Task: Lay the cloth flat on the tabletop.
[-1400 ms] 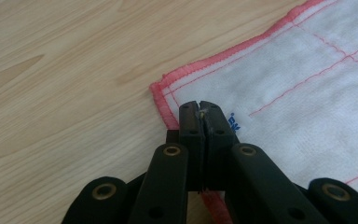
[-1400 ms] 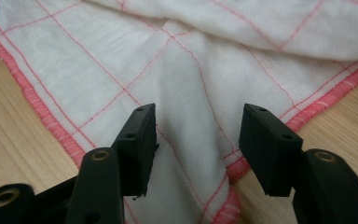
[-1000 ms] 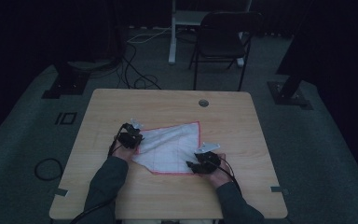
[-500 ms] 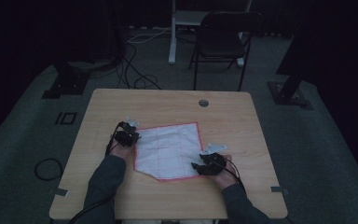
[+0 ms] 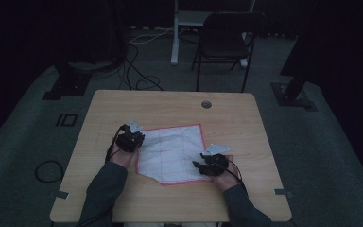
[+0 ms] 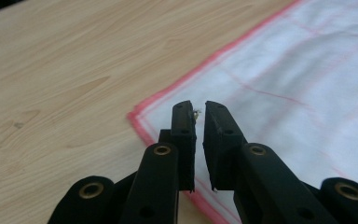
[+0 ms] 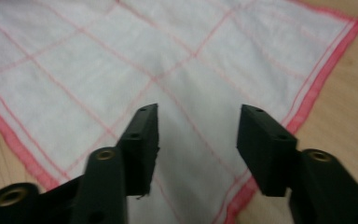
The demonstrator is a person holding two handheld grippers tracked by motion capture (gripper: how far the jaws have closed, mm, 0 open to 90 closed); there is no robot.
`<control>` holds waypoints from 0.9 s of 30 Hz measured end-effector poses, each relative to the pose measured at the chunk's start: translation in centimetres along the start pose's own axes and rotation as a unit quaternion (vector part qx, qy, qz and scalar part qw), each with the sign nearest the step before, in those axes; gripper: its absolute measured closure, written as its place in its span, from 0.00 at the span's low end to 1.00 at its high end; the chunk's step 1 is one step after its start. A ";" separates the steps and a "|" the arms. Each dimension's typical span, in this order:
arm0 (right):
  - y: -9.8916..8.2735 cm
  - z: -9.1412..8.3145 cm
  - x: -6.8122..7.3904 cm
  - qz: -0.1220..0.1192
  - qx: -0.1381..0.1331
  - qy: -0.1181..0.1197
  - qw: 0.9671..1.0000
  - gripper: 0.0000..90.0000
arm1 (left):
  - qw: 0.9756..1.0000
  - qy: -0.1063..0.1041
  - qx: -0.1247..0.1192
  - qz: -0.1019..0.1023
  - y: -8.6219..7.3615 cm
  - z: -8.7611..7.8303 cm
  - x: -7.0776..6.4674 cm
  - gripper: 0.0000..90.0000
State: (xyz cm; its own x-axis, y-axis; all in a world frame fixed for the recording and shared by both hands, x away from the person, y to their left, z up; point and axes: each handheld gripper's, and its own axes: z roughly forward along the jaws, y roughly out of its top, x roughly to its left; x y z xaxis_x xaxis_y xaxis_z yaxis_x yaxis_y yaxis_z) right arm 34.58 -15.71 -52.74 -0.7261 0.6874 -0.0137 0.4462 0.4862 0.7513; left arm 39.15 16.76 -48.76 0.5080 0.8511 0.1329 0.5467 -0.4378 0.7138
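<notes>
Left gripper (image 6: 199, 108), jaws just parting slightly, empty above the cloth (image 6: 303, 79) corner; right gripper (image 7: 198, 119), wide but narrowing, over cloth

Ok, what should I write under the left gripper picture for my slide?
Left gripper, black jaws slightly apart, hovering over a corner of the white, red-edged checked cloth on the light wooden table.

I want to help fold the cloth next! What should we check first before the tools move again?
1. Cloth lies flat on the table: ok.
2. Left tool has let go; its jaws have just been opening, a small gap, nothing between them: ok.
3. Right tool is open above the cloth, jaws have just been closing a little: ok.
4. Cloth's red edge beside left tool is visible to grab: ok.
5. Near left corner lies square: cannot tell.
</notes>
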 end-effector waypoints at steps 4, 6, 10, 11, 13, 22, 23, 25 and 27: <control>0.9 0.5 0.1 0.002 -0.008 -0.005 1.000 0.66 | 0.999 -0.024 -0.005 0.020 -1.0 -0.9 -2.1 0.92; 1.2 1.3 -0.1 0.003 0.002 -0.011 1.000 0.68 | 0.999 -0.033 -0.004 0.027 -1.5 -1.0 -2.9 0.92; 1.5 2.2 -0.5 0.007 0.009 -0.019 1.000 0.68 | 0.998 -0.051 -0.001 0.031 -2.7 -1.2 -4.3 0.92; 1.6 2.6 -0.8 0.014 0.015 -0.022 1.000 0.68 | 0.998 -0.055 0.000 0.032 -2.9 -1.3 -4.6 0.92; 1.7 2.9 -1.0 0.016 0.017 -0.024 0.999 0.67 | 0.998 -0.061 0.004 0.030 -3.6 -1.2 -5.2 0.92; 1.2 3.3 -2.1 0.031 0.029 -0.033 0.999 0.64 | 0.997 -0.066 0.016 0.022 -5.6 -1.4 -5.4 0.92; 1.2 3.2 -2.2 0.032 0.029 -0.033 0.998 0.64 | 0.998 -0.064 0.017 0.020 -5.8 -1.5 -5.3 0.92; 1.0 3.0 -2.3 0.036 0.031 -0.038 0.998 0.64 | 0.998 -0.061 0.019 0.018 -6.0 -1.7 -5.0 0.92; 0.8 2.7 -2.4 0.038 0.034 -0.044 0.998 0.64 | 0.998 -0.058 0.020 0.015 -6.3 -2.0 -4.7 0.92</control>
State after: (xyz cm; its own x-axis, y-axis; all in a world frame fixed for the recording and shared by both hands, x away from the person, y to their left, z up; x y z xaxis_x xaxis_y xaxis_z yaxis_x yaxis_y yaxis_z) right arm 38.13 -15.53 -53.88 -0.6406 0.7677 -0.0185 0.5349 0.4634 0.7065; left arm 32.01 16.09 -52.52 0.5972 0.7988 0.0724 0.5541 -0.4762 0.6827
